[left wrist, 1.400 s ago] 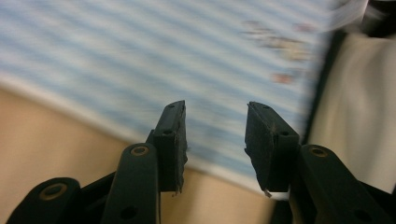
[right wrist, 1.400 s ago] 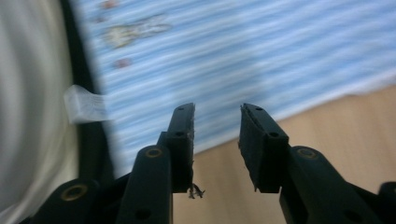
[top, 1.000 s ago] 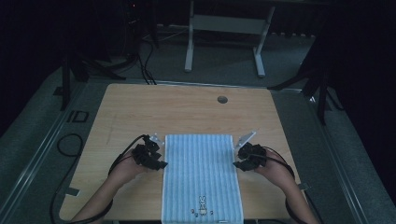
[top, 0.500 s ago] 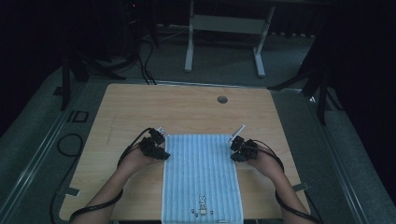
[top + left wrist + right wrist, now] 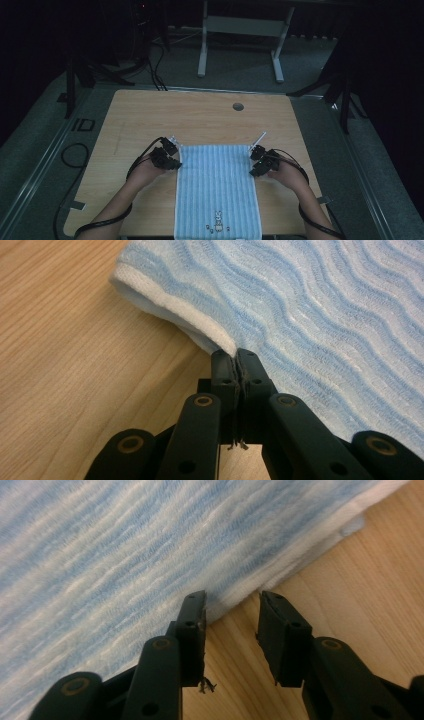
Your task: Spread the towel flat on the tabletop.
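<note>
Towel (image 5: 218, 185) — pale blue, white wavy stripes — on light-wood table (image 5: 200, 117)

Your towel (image 5: 218, 192) lies flat on the near middle of the tabletop (image 5: 200, 117), with your left tongs (image 5: 172, 159) at its left edge, your right tongs (image 5: 256, 161) at its right.

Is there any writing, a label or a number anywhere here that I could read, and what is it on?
"ID": large marking on the grey floor left of the table, as best it reads.
Small dark motif at the near end of the blue striped towel: too small to tell whether it is lettering or a picture.
Nothing else readable.
</note>
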The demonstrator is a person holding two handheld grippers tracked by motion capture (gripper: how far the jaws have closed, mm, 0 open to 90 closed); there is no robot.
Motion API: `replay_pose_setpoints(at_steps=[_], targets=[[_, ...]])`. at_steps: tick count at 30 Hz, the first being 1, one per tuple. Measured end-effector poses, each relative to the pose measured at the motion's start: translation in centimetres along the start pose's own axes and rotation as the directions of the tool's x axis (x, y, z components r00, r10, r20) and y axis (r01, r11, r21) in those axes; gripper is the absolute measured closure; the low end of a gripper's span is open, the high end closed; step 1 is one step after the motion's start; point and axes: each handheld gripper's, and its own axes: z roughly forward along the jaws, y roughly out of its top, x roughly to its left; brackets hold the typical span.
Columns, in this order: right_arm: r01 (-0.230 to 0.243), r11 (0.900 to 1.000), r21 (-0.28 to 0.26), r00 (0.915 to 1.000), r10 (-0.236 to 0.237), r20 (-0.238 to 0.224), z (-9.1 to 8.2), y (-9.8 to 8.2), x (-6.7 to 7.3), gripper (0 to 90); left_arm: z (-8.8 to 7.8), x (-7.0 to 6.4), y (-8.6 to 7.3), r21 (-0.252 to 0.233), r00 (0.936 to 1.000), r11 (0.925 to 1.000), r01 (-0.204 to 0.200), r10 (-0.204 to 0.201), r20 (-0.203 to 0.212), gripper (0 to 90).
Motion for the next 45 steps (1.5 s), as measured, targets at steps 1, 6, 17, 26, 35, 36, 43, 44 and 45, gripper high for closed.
replay_pose_setpoints(at_steps=[1, 6, 17, 26, 35, 36, 43, 44, 45], targets=[[-0.001, 1.0, 0.004, 1.0, 0.001, -0.009, 0.2, 0.1, 0.0, 69.0, 0.0, 0.0, 0.0, 0.001, 1.0, 1.0, -0.001, 0.001, 0.001, 87.2], [0.03, 1.0, 0.0, 0.9995, -0.03, 0.007, 0.1, 0.8, 0.2, 88.2, -0.1, 0.4, 0.4, -0.016, 0.9999, 0.9998, 0.013, -0.013, -0.01, 87.7], [0.025, 0.994, -0.105, 0.9939, -0.014, 0.11, -3.8, 1.1, 0.6, 88.8, -4.6, -0.2, 1.4, -0.179, 0.9998, 0.9836, 0.018, -0.019, -0.003, 88.1], [0.125, 0.958, -0.259, 0.9833, -0.085, 0.161, -8.9, -5.5, 7.7, 88.6, -7.9, -5.9, -4.6, -0.19, 0.9896, 0.9772, -0.094, 0.113, 0.089, 87.8], [0.11, 0.982, -0.152, 0.994, -0.108, 0.02, -4.8, -9.1, 10.6, 80.8, -4.6, -7.8, -8.5, -0.04, 0.9576, 0.991, -0.128, 0.134, 0.255, 73.6], [0.126, 0.984, -0.129, 0.992, -0.125, 0.016, -4.5, -9.2, 10.8, 79.1, -4.6, -7.6, -8.6, -0.028, 0.9555, 0.9923, -0.121, 0.124, 0.268, 66.6], [0.114, 0.975, -0.188, 0.9855, -0.087, 0.146, -7.3, -7.3, 8.0, 72.2, -6.1, -4.1, -7.1, -0.027, 0.9837, 0.9967, -0.076, 0.08, 0.161, 55.4], [0.112, 0.973, -0.201, 0.9855, -0.083, 0.148, -7.5, -6.4, 7.2, 72.2, -6.0, -3.6, -6.8, -0.027, 0.9868, 0.9973, -0.068, 0.072, 0.145, 55.4], [0.113, 0.972, -0.205, 0.9855, -0.083, 0.148, -7.5, -5.8, 6.8, 72.2, -5.9, -3.0, -6.3, -0.024, 0.9896, 0.998, -0.059, 0.061, 0.13, 55.4]])
